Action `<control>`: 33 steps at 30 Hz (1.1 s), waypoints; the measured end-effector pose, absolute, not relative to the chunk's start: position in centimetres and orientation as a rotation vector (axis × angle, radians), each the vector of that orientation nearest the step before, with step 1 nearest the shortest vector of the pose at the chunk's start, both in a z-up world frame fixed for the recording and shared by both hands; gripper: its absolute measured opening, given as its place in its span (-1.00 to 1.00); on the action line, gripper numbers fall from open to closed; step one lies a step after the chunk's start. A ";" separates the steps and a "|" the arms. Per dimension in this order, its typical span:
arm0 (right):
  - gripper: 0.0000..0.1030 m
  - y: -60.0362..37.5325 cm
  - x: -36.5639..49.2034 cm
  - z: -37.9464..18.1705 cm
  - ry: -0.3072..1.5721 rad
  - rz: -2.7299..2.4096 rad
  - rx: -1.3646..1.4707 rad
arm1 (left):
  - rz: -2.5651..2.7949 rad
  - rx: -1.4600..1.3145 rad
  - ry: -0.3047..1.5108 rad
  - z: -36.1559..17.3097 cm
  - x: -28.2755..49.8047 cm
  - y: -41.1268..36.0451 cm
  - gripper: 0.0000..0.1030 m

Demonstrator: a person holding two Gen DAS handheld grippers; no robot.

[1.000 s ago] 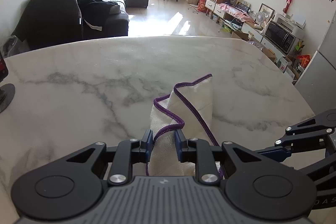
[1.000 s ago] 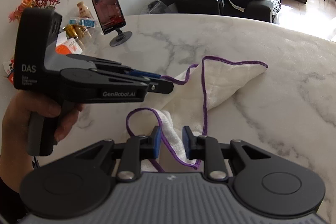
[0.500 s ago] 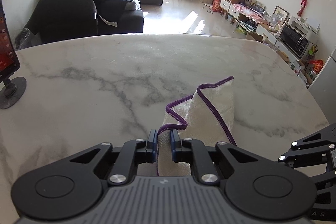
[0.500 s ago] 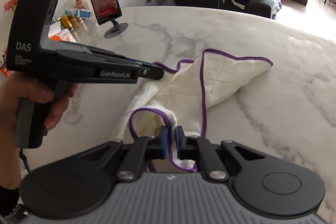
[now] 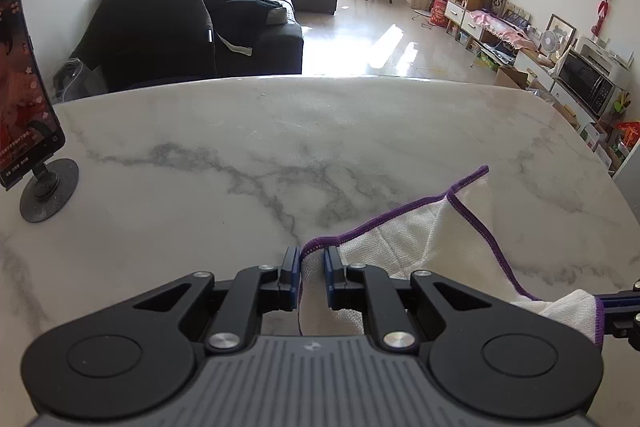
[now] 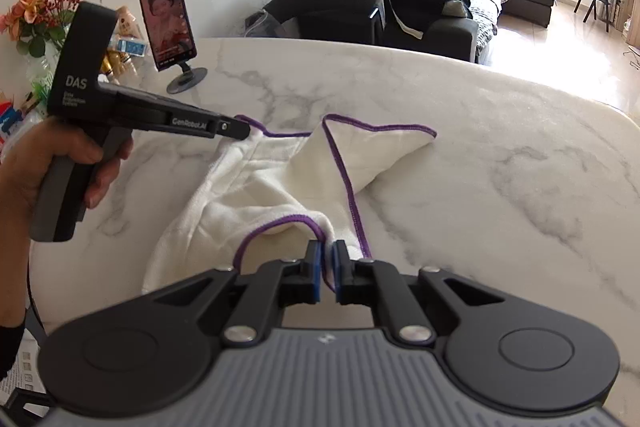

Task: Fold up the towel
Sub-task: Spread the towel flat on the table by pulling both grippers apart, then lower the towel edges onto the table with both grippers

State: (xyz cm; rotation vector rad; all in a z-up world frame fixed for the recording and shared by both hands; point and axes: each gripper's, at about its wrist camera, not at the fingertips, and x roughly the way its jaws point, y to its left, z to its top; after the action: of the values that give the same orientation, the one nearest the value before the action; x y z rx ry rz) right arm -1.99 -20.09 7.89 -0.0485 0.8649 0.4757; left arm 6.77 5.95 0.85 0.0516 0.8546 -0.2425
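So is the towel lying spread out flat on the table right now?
No. The towel is bunched and partly lifted, one corner pinched in the left claw, another in the right claw.

My left gripper (image 5: 311, 279) and right gripper (image 6: 327, 269) are black with blue pads. Between them I see the white towel (image 6: 280, 183), edged in purple stitching. Beneath it, the worktop (image 5: 280, 131) is white marble with grey veins.

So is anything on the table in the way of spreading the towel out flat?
Nothing visible. Both the left gripper and right gripper already pinch the towel; the marble table beyond is bare. The phone stand sits well off to the left.
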 end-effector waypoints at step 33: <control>-0.33 -25.6 -6.0 9.1 0.919 0.371 -0.033 | -0.156 0.126 0.893 0.4 8.6 6.1 -0.38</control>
State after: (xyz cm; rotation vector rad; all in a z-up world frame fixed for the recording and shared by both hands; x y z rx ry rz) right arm -6.02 -25.62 9.06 -0.0330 0.9185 0.3714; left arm 8.56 6.07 0.40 0.1261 0.8929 -0.1556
